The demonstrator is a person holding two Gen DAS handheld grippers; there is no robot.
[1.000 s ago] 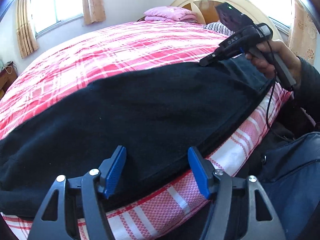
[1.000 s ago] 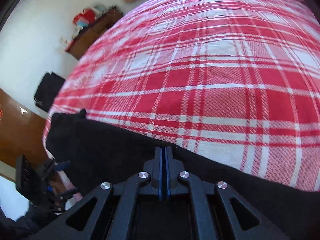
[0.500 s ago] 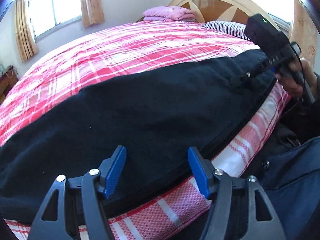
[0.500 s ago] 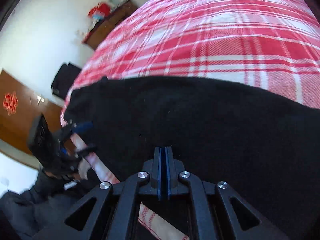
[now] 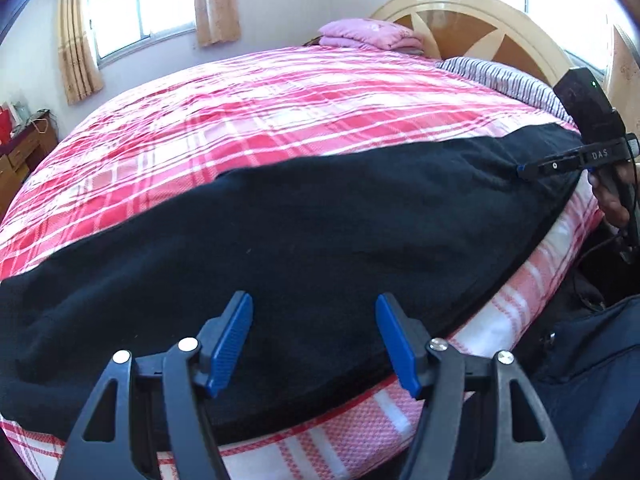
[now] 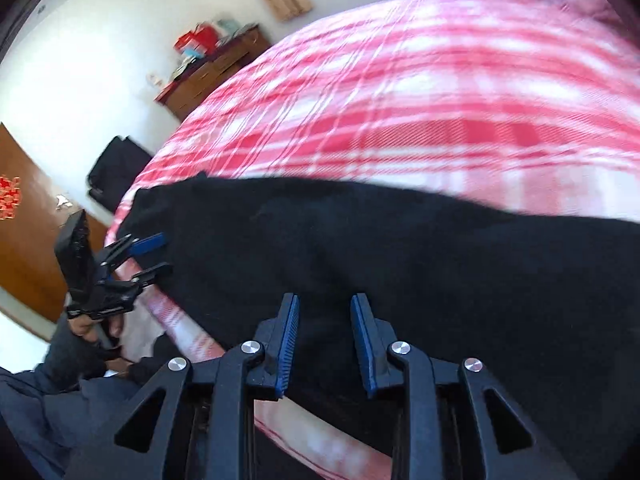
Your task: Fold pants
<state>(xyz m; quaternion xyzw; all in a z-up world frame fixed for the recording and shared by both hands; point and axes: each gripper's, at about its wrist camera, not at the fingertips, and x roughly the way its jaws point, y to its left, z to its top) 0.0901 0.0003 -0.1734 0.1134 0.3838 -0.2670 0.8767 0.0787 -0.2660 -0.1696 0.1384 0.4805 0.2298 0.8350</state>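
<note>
Black pants (image 5: 320, 240) lie stretched lengthwise along the near edge of the red plaid bed cover (image 5: 280, 120). My left gripper (image 5: 314, 304) hovers open over one end of them, with nothing between its blue pads. At the other end my right gripper (image 6: 326, 304) is opening its jaws just above the pants (image 6: 360, 248), and the pads do not press on the cloth. The left wrist view shows the right gripper (image 5: 520, 169) at the pants' far right end. In the right wrist view, the left gripper (image 6: 154, 252) stands open at the far left.
A folded pink blanket (image 5: 368, 34) and a striped pillow (image 5: 500, 76) lie by the cream headboard (image 5: 480, 8). A wooden dresser (image 6: 216, 68) and a black bag (image 6: 116, 168) stand past the bed's foot. The person's dark blue clothing (image 5: 592, 360) is close to the bed's near edge.
My right gripper moved along the bed toward the headboard, drawing the pants' end out flat, and its shut jaws have come apart. The left gripper stayed put and open.
</note>
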